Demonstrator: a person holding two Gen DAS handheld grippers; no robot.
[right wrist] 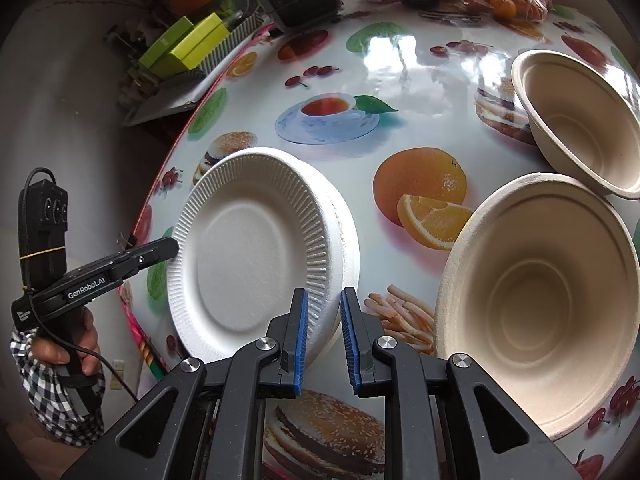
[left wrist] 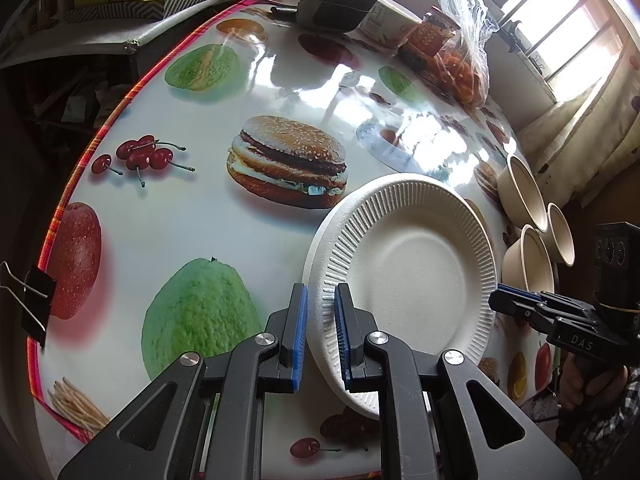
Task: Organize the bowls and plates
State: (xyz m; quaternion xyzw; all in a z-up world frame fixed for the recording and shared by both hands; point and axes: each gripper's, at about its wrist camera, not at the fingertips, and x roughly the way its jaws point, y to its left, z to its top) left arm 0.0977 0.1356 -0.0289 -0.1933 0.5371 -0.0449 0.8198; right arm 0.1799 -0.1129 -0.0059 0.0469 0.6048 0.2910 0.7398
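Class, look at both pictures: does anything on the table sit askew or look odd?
Yes. The white plate stack sits tilted, lifted off the tablecloth, its rim pinched by the left gripper and the right gripper. The bowls stand upright.

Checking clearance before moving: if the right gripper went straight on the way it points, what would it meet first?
Most likely the plate rim, already between the right gripper pads; past it, the table.
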